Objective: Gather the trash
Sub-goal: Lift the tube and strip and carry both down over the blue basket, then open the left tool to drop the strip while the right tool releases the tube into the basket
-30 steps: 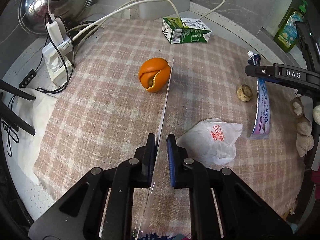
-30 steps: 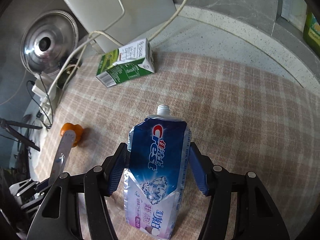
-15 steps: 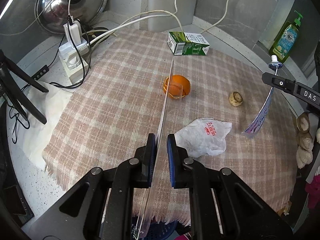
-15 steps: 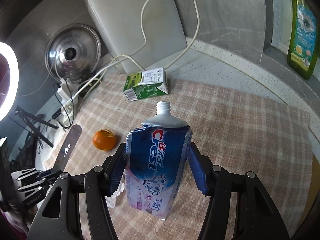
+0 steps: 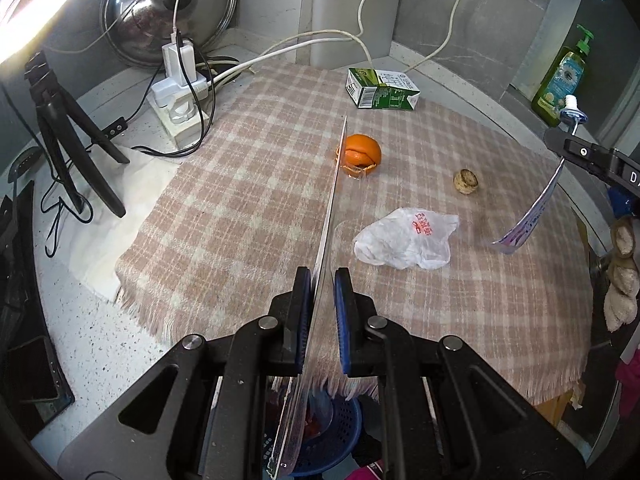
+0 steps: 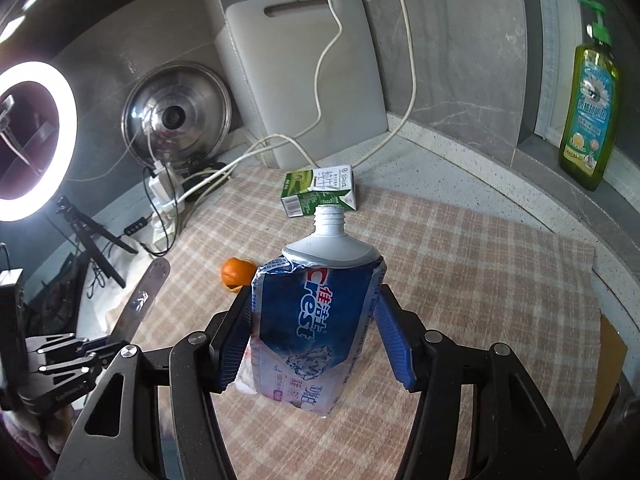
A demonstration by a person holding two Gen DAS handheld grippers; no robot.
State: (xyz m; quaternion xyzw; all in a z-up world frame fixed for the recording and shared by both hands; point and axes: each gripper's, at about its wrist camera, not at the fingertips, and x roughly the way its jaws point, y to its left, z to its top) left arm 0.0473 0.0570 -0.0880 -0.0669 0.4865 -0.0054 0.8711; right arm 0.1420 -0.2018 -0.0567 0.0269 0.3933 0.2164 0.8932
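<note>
One carton (image 5: 382, 89), one orange peel (image 5: 362, 155), one wrapper (image 5: 406, 237).

Speckled stone counter (image 5: 100, 344) ran into a corner, part covered by a pink-and-cream checked cloth (image 5: 248, 216) with fringed near edge. On the cloth: green milk carton (image 5: 382, 90) on its side at the far edge, orange peel (image 5: 360, 154) near the middle, a small brown shell (image 5: 466, 181) (kind unclear), crumpled white plastic bag (image 5: 406, 238). Off the cloth, left: white power strip (image 5: 178, 106), white paper (image 5: 132, 196), black tripod (image 5: 76, 136).
</note>
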